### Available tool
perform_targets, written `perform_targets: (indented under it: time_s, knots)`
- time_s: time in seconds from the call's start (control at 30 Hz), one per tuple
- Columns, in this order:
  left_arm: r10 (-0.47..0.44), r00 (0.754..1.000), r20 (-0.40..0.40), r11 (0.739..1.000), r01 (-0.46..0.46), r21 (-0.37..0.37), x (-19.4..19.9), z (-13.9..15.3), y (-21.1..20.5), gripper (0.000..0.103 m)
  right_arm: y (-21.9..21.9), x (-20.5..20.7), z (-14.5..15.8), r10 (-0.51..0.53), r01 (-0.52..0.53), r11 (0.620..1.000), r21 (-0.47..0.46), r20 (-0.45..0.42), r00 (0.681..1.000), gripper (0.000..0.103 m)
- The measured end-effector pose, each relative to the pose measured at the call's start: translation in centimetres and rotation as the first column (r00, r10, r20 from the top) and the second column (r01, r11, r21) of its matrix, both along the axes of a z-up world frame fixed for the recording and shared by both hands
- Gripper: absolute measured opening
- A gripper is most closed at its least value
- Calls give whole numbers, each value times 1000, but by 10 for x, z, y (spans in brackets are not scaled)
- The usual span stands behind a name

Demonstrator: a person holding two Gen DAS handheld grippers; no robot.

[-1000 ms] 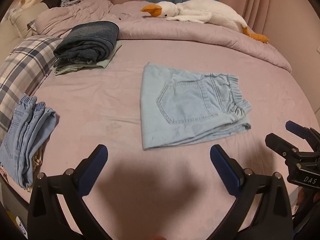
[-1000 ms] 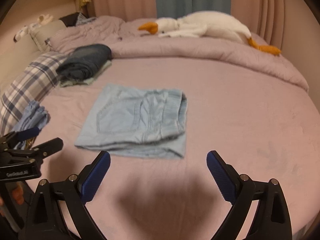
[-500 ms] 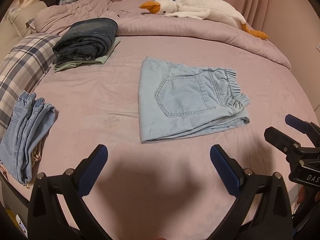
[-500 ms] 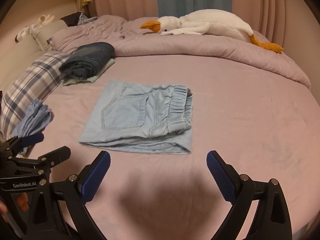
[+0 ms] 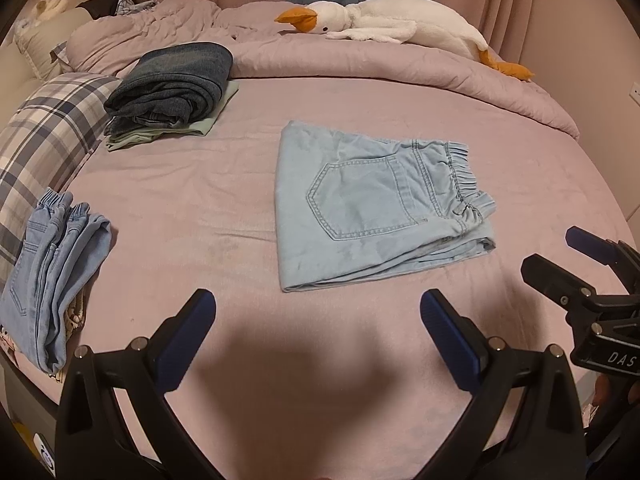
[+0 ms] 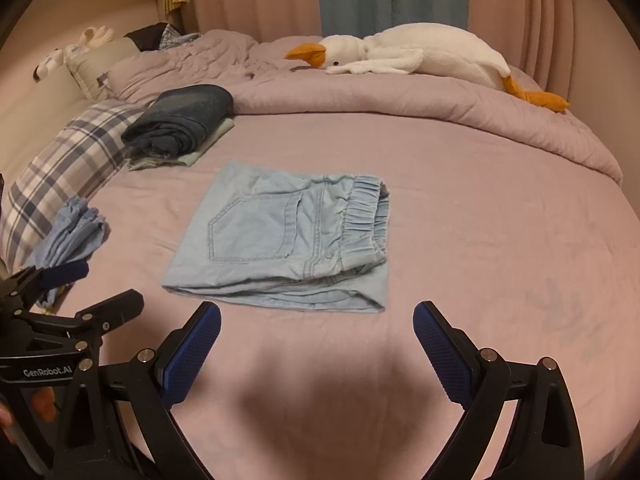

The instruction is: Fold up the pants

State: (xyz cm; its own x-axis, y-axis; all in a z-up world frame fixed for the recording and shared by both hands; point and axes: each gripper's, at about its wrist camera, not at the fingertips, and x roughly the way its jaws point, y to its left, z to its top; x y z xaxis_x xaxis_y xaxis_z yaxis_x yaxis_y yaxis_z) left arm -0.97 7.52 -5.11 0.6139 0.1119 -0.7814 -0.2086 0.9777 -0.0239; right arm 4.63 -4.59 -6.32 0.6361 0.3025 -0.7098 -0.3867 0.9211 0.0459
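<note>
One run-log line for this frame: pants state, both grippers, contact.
light blue pants: folded, flat on bed | left gripper: open, empty | right gripper: open, empty | contact: none

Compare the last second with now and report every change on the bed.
Nothing was gripped or released. Both cameras shifted slightly; the right view went from blurred to sharp. The folded light-blue pants lie unmoved, the left gripper and right gripper stay open and empty, the dark stack untouched.

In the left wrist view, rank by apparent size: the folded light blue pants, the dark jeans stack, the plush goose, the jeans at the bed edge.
1. folded light blue pants
2. plush goose, long but farther off, so its rank is unsure
3. dark jeans stack and jeans at the bed edge: look alike
</note>
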Motion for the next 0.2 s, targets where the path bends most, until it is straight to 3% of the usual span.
perform_targets:
  time_s: [0.2]
  knots:
    - [-4, 1000, 5, 1000, 4, -2, 0, 1, 0, 103, 0, 0, 0, 2, -2, 1000, 2, 1, 1000, 96]
